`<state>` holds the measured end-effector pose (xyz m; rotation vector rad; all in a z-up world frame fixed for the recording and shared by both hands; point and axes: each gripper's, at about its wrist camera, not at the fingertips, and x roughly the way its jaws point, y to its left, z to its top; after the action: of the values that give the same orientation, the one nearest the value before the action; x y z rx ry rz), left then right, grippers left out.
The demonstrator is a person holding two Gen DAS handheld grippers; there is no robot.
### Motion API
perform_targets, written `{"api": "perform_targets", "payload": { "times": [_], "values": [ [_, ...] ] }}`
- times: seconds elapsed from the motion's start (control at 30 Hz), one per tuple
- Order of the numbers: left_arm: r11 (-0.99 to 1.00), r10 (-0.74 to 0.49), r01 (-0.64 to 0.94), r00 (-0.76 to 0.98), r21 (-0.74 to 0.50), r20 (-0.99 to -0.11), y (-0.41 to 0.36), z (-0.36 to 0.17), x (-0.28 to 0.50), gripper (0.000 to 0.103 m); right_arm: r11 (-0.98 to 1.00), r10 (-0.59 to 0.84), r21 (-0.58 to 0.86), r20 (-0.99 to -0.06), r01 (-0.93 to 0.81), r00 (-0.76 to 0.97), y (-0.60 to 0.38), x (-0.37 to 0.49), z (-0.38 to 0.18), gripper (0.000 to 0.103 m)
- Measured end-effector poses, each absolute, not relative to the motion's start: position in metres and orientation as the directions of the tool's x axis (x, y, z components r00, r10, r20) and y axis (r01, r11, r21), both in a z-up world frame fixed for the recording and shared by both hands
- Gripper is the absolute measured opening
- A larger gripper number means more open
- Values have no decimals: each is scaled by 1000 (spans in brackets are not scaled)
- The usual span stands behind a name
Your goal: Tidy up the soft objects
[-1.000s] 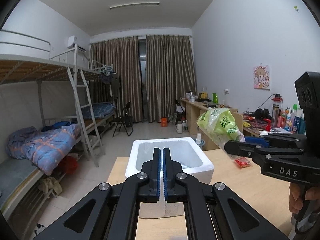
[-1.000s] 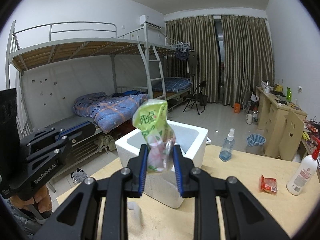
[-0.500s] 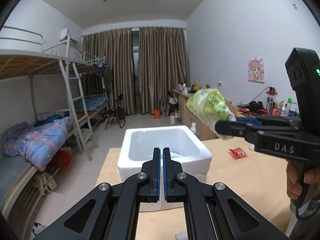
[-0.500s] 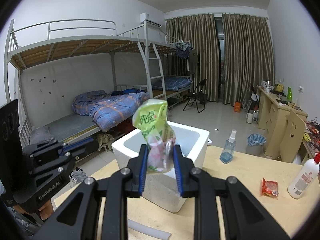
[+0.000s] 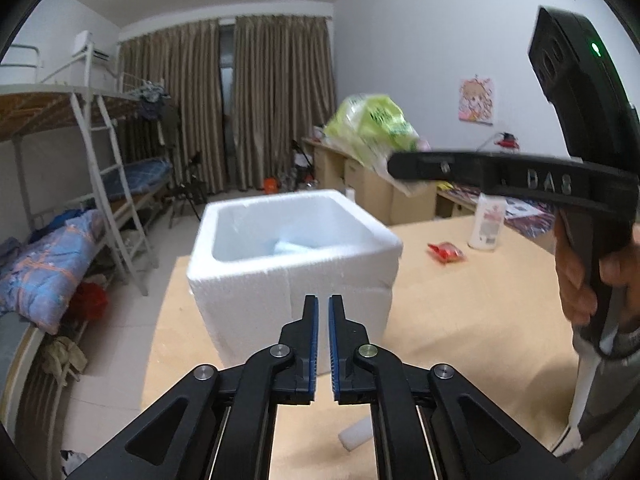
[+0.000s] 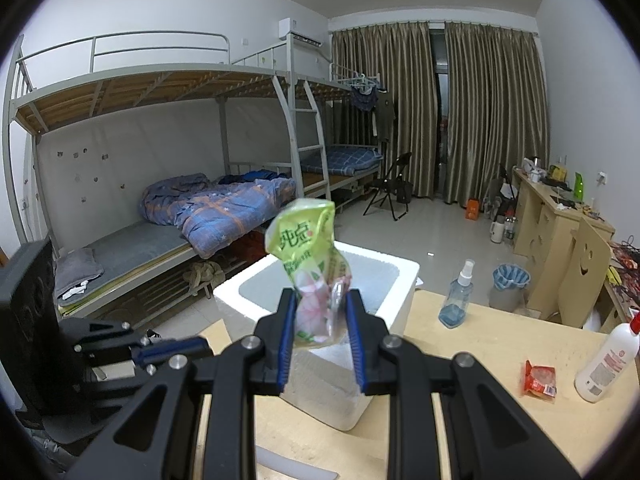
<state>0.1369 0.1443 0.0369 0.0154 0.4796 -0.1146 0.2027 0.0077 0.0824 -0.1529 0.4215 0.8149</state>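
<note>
Right wrist view: my right gripper pinches a green snack bag above the white foam box, while my left gripper, apparently empty, has just been parting slightly.

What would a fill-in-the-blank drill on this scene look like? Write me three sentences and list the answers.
1. The right gripper is shut on a soft ____ packet.
2. The white foam box stands on the wooden ____.
3. The small red packet lies on the table beside a white ____.

Missing words: green; table; bottle
</note>
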Motion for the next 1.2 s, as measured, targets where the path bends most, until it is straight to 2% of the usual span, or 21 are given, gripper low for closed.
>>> {"api": "perform_targets", "payload": {
  "times": [0.03,0.07,0.13,0.17,0.37,0.43,0.6,0.8,1.1,1.2],
  "values": [
    [991,-120,130,873,-13,-473,145,33,138,24,679,673,29,-425,-733,606,9,204,82,29],
    [990,-128,140,868,-11,-479,146,31,139,44,679,672,30,-428,-734,605,9,205,82,29],
    [988,-136,151,870,-5,-474,148,27,138,67,680,668,27,-433,-732,605,10,208,82,29],
    [986,-150,169,869,-2,-472,148,24,138,71,680,668,29,-436,-733,603,11,210,82,29],
    [926,-322,377,757,-23,-569,144,-4,148,71,675,666,31,-455,-737,591,14,218,82,29],
    [910,-341,414,722,-19,-601,141,-15,153,71,670,667,30,-463,-741,584,15,221,82,29],
    [848,-438,521,591,-94,-677,139,-43,162,71,659,671,37,-479,-751,565,19,228,81,29],
    [801,-427,594,482,-72,-765,126,-66,170,70,643,671,35,-508,-765,540,24,239,79,29],
    [778,-434,620,417,-99,-799,132,-80,185,52,610,686,48,-531,-791,497,32,252,74,29],
    [767,-434,636,415,-86,-799,132,-81,183,36,598,694,57,-535,-799,482,33,255,74,29]
  ]
}}
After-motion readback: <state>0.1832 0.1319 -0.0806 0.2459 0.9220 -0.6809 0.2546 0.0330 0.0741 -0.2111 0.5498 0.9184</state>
